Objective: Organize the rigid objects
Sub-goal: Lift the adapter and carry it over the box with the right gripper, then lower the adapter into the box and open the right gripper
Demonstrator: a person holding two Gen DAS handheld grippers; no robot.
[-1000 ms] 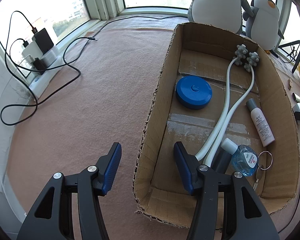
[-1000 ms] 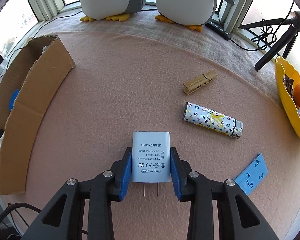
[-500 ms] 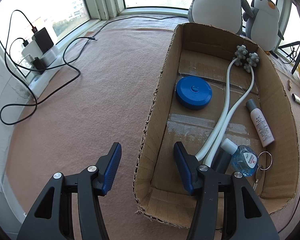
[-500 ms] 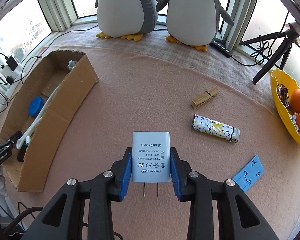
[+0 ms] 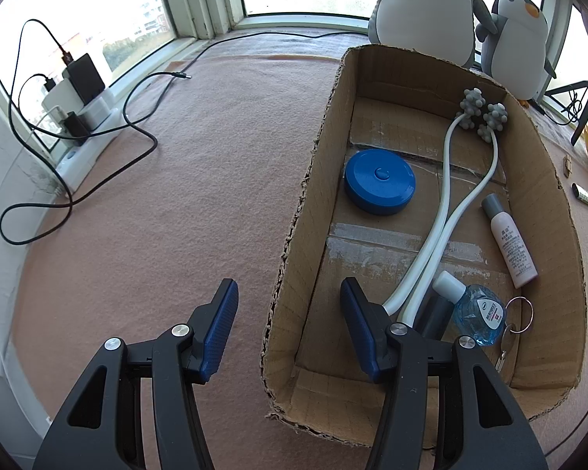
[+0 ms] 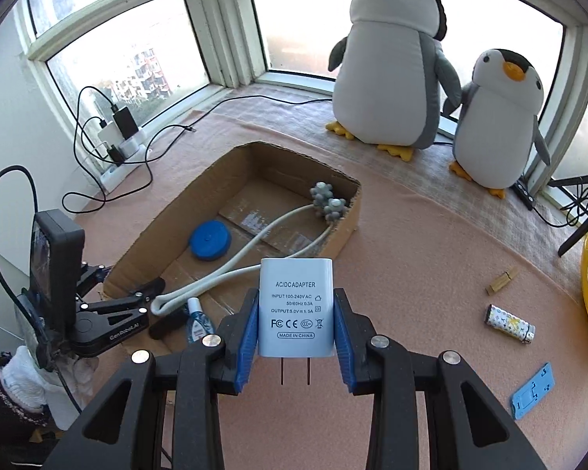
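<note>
The right claw (image 6: 294, 313) squeezes the charger (image 6: 295, 305), its long side along the claw, prongs pointing back at the camera. Only that view shows it. The left claw (image 5: 288, 290) stands apart around the box (image 5: 548, 203) wall.

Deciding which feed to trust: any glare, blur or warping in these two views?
Left wrist: windows blown out white, cardboard box sharp, edges bowed by fisheye. Right wrist: adapter print crisp, windows washed out behind the penguins, window frames curved.
</note>
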